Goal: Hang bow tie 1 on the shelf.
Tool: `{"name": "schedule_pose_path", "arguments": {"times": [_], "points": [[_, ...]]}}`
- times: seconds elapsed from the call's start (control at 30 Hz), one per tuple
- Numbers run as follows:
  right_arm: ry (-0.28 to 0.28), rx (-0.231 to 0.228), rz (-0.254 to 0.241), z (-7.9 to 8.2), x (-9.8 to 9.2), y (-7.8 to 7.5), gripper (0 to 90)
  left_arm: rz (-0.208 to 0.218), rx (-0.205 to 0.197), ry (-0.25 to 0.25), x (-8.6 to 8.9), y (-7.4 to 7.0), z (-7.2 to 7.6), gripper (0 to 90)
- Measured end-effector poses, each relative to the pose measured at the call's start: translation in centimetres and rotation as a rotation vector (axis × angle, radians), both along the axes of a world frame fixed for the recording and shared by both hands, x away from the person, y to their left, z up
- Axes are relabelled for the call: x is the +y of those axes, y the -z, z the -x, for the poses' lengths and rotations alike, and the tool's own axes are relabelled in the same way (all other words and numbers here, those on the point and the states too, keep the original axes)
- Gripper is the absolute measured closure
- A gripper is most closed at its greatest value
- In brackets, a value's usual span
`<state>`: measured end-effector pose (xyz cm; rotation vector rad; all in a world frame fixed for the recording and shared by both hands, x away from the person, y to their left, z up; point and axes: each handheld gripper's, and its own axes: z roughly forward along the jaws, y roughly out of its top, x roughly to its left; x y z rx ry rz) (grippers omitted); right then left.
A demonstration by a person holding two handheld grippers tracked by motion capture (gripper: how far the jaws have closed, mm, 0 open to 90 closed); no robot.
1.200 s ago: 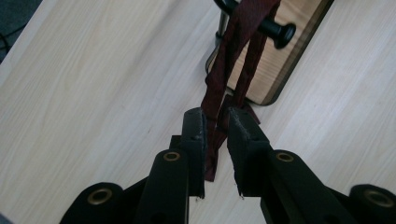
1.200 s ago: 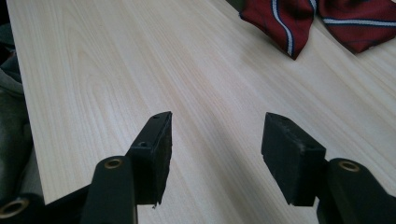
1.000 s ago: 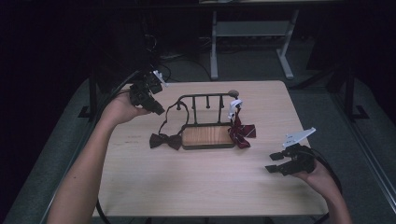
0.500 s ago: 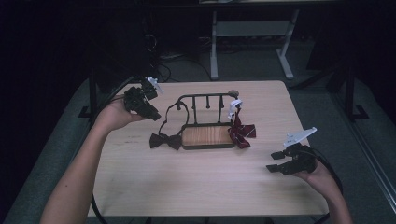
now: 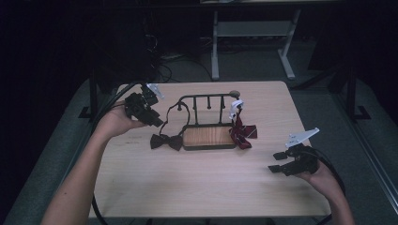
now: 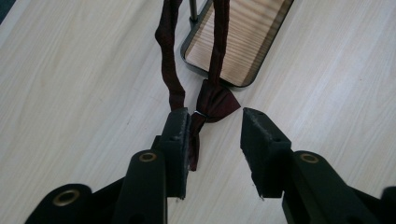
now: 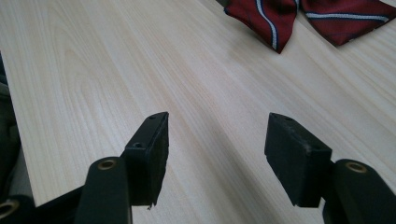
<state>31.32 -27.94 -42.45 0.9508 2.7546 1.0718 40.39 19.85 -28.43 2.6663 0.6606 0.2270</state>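
A: Left gripper [image 6: 212,135] fingers [image 6: 177,140] spread, just been opening; dark bow tie [image 5: 166,141] strap beside one pad, not pinched. Looks let go after hanging.

B: Strap looped over the rack [image 5: 206,101], bow lying on the worktop [image 5: 197,187] just beside the rack's wooden base. Probably draped there so it hangs like the red striped tie [image 5: 242,136] at the other end.

A: Right gripper [image 7: 217,149] fingers wide apart, nothing between, low over bare worktop, well apart from the rack.

B: Left hand [image 5: 115,123] raised, angled down toward the bow.
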Motion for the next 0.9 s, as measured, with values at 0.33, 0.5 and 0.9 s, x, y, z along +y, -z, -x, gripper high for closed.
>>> {"name": "schedule_pose_path", "arguments": {"times": [0.33,0.5,0.9], "points": [[0.01,0.009,0.004,0.0,0.0,0.0,39.5,0.008,-0.005,0.009,0.2,0.6,0.8,58.6],[0.009,0.012,0.005,0.0,-0.1,0.1,39.5,0.004,-0.004,0.006,0.6,1.1,1.3,56.7],[0.007,0.005,0.011,0.0,-0.1,0.1,39.5,0.012,-0.005,-0.003,1.3,2.3,2.0,51.6]]}}
